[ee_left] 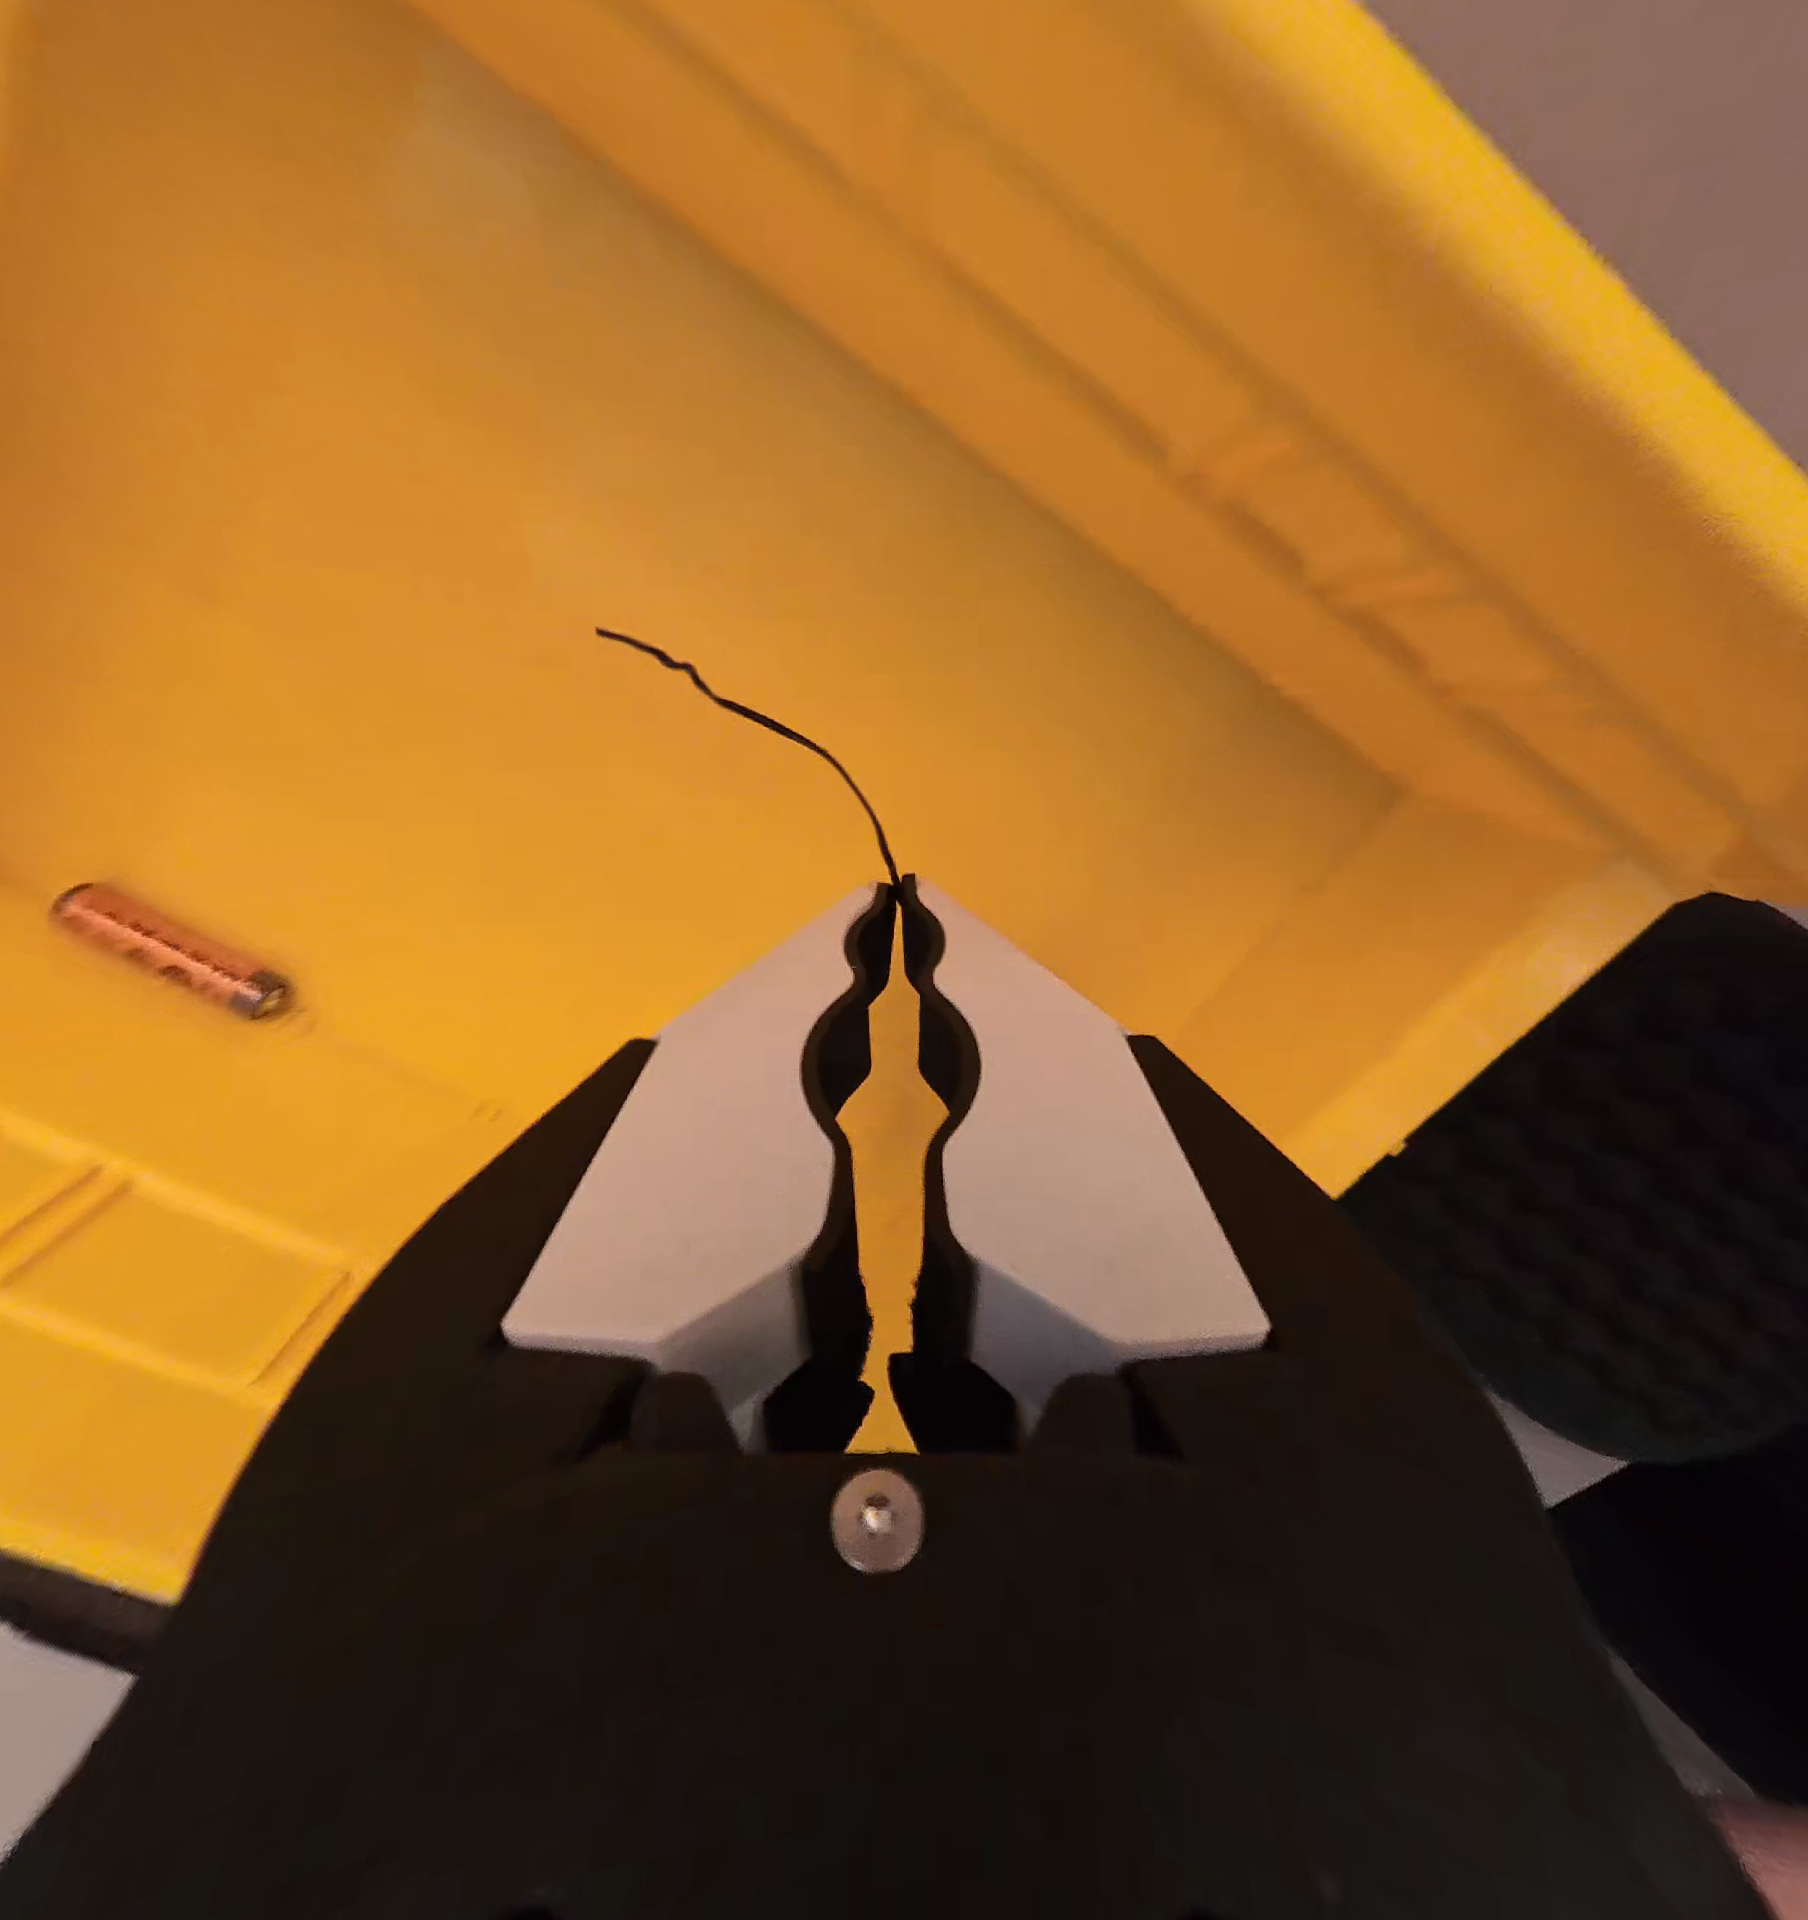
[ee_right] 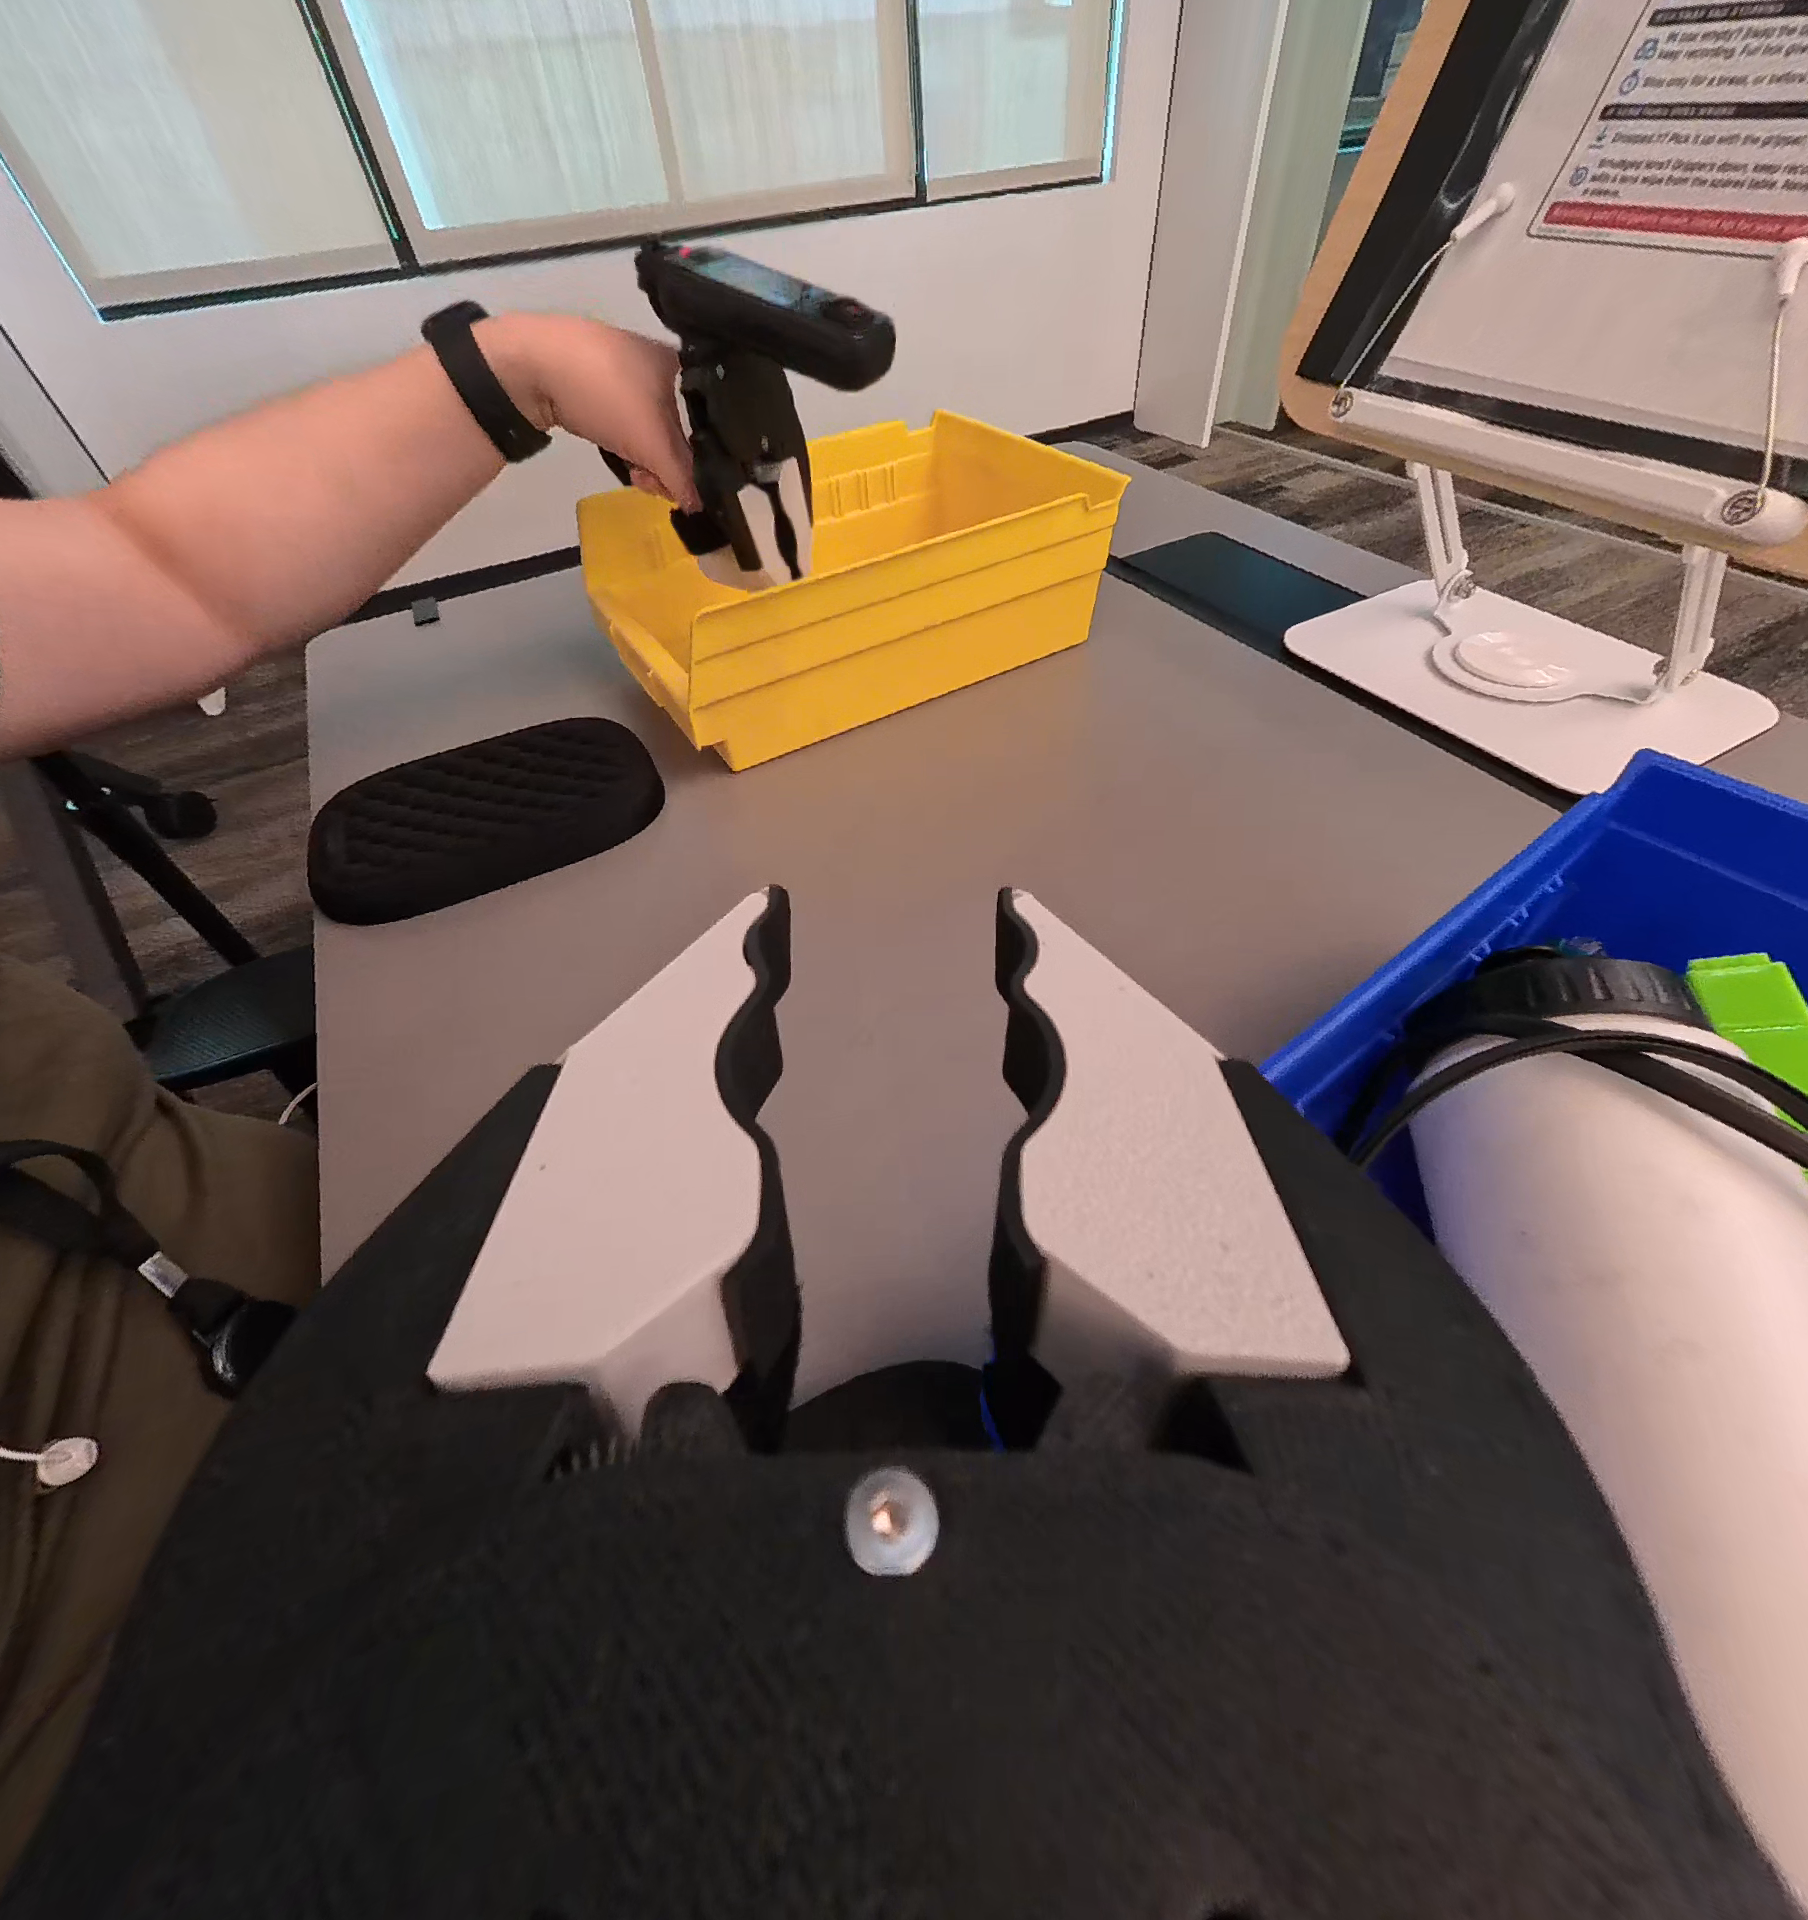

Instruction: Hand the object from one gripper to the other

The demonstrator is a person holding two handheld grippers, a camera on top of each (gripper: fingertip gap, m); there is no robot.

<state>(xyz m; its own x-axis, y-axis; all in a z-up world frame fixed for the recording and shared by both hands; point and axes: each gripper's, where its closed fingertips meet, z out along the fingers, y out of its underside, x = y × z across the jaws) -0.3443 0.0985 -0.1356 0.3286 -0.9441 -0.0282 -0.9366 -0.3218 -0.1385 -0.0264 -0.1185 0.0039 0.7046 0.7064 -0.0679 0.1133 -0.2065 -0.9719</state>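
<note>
Over the yellow bin (ee_left: 380,582), left claw (ee_left: 902,883) pinches a thin black wire (ee_left: 765,722) by its end: featherlight, springy, easily slipped. Right claw (ee_right: 884,904) is spread; best taken mid-length.

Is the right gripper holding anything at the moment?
No, the right gripper is open with only bare grey table showing between its fingers, while the left gripper works in the yellow bin.
</note>
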